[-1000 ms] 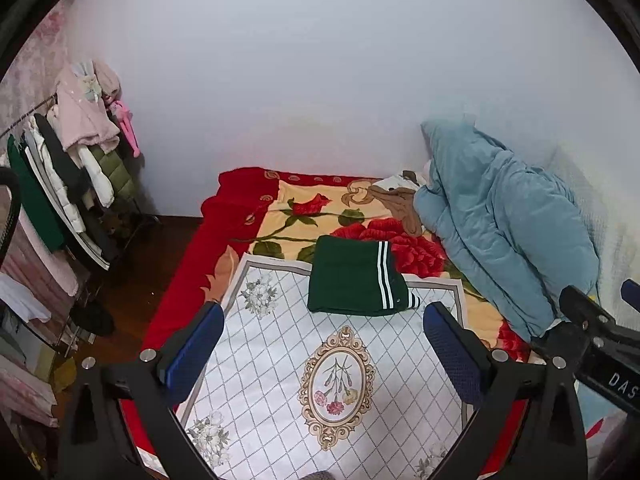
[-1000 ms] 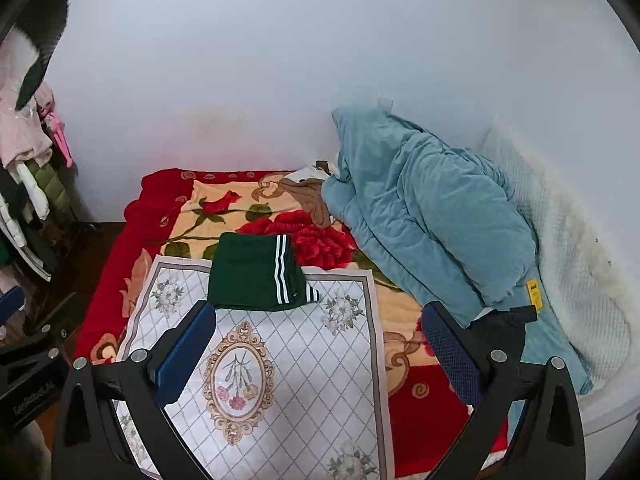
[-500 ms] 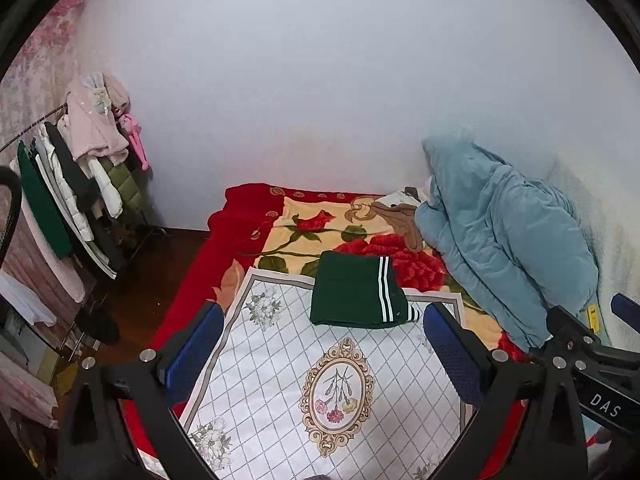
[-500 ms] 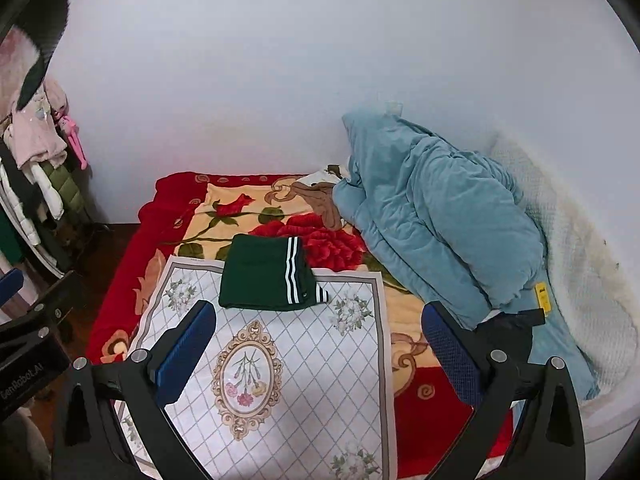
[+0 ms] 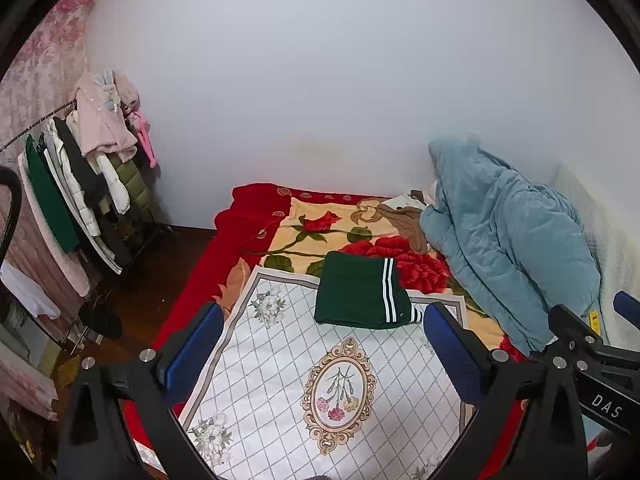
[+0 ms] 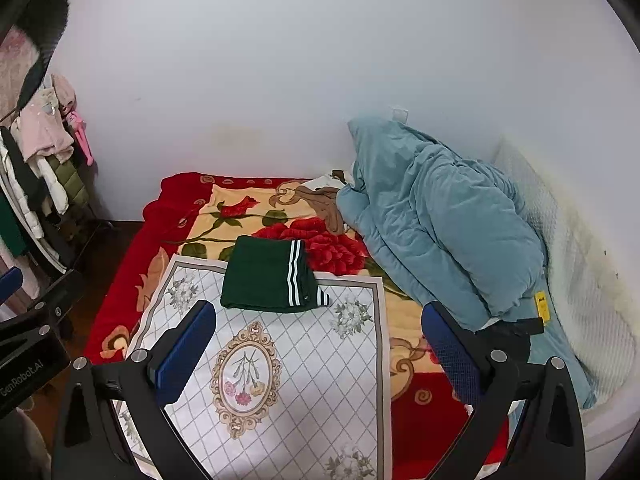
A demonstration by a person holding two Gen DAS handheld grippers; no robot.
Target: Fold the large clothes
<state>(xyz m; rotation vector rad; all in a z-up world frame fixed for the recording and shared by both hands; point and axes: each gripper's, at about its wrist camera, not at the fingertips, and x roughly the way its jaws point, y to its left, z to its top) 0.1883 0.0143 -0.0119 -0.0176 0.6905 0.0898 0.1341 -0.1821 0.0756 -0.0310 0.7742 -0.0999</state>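
Cloth is all I see ahead from the left wrist: the green garment (image 5: pixel 362 294), dark with white stripes, lies folded into a flat packet at the far edge of the white patterned sheet (image 5: pixel 320 380) on the bed (image 5: pixel 248 216). My left hand-held gripper (image 5: pixel 324 344) hangs above the sheet, released, nothing between its blue pads (image 5: pixel 196 336). The packet looks soft, light and limp, so I judge it would sag and unfold if pinched at one corner; better to take it at two corners of the thick folded edge

From the right wrist, the same green garment (image 6: pixel 272 276) sits well ahead of my right hand-held gripper (image 6: pixel 320 340), which is also spread wide and empty. The blue quilt (image 6: pixel 440 220), heaped against the wall to the right, looks bulky and heavy by comparison. A clothes rack (image 6: pixel 36 184) stands far left, apart from the bed
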